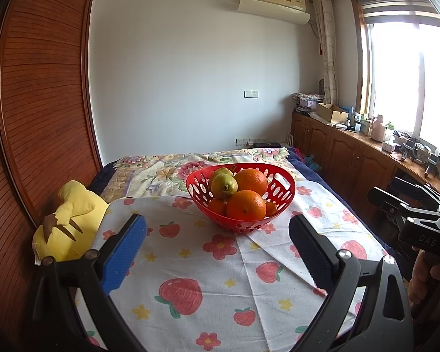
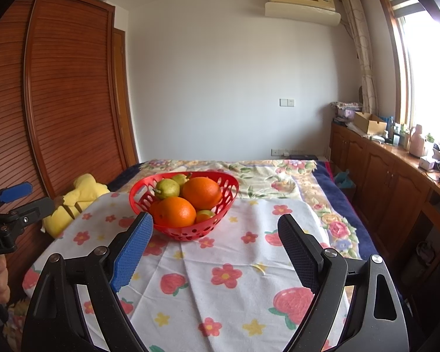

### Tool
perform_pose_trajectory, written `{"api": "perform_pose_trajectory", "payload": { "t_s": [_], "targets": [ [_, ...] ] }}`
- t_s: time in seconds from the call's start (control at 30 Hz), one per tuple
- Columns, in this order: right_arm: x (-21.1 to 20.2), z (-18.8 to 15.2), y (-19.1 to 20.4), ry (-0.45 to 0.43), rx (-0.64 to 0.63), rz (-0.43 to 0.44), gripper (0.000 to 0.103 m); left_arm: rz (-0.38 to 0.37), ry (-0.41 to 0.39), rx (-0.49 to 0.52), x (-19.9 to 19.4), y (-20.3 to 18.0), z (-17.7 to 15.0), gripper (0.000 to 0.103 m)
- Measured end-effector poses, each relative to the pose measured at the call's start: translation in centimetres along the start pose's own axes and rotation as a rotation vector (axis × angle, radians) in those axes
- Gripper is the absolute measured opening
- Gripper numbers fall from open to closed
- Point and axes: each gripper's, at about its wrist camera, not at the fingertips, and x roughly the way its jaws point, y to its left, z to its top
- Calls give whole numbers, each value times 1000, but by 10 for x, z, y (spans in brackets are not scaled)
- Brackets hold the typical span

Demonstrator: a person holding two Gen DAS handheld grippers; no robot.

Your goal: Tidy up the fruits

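A red perforated basket (image 1: pixel 281 202) stands on a white cloth with strawberry and flower prints (image 1: pixel 214 264). It holds two large oranges (image 1: pixel 245 209), two green pears (image 1: pixel 224 186) and some smaller orange fruit low down. My left gripper (image 1: pixel 217 237) is open and empty, held above the cloth just in front of the basket. In the right wrist view the basket (image 2: pixel 230 196) sits ahead and left, with oranges (image 2: pixel 175 212) and pears (image 2: pixel 167 188) inside. My right gripper (image 2: pixel 215 236) is open and empty, near the basket's front.
The cloth lies on a bed with a floral blanket (image 1: pixel 161 173). A yellow plush toy (image 1: pixel 70 220) lies at the left by a wooden wardrobe (image 1: pixel 44 102). Wooden cabinets with clutter (image 1: pixel 352 146) run along the right under the window. The other gripper shows at each view's edge (image 1: pixel 419 220).
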Motion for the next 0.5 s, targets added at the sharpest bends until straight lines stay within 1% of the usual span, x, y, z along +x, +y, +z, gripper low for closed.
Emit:
{"api": "perform_pose_trajectory", "payload": {
  "t_s": [0.5],
  "targets": [
    [0,0,-1,-1,1,-1,89,1,-3,2,-2,-1,5,99]
  ]
}}
